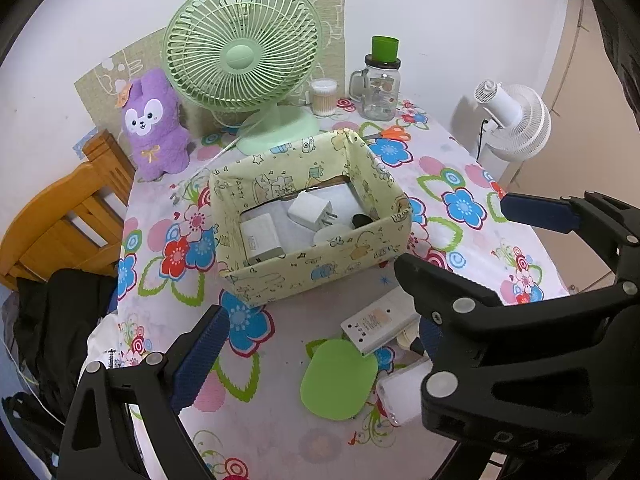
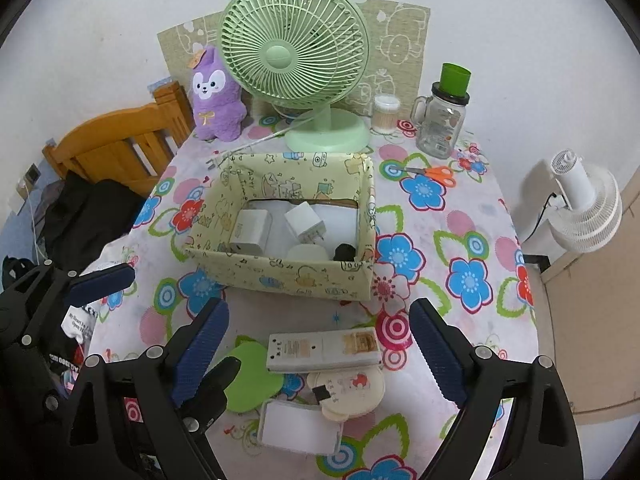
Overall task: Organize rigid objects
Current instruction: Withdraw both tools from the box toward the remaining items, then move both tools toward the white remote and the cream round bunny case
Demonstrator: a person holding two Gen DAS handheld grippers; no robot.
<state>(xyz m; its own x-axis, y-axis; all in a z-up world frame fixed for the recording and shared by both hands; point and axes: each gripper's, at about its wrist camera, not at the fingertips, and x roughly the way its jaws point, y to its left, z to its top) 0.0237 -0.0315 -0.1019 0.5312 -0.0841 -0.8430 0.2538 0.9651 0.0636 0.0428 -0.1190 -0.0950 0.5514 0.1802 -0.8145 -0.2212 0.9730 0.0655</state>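
The right gripper (image 2: 318, 344) hangs with its blue-padded jaws spread wide and nothing between them but the white remote (image 2: 324, 350), which lies face down on the flowered tablecloth (image 2: 452, 240) directly below, untouched by either pad; the left gripper (image 1: 320, 344) is likewise spread wide and holds nothing, one finger (image 1: 198, 356) showing at 7 o'clock in its own view while the right tool's black frame crosses in front from 4 o'clock; the patterned yellow box (image 2: 280, 272) stands at the centre of the table, at 12 o'clock from the remote, and holds two white charger plugs (image 2: 250, 230), a round white item and a small black one; just beside the remote at 8 o'clock lies a flat green pad (image 2: 250, 380), partly under the remote's end; at 6 o'clock from the remote sit a cream round case (image 2: 352, 394) and a clear rectangular case (image 2: 298, 426), touching one another; behind the box a green desk fan (image 2: 294, 56) stands at 12 o'clock, a purple plush toy (image 2: 216, 96) at 11 o'clock, a glass jar (image 2: 440, 124) with a green cup on its lid at 1 o'clock, and orange-handled scissors (image 2: 434, 174) near the box's right far corner; a white fan (image 2: 584, 204) stands off the table at 3 o'clock.
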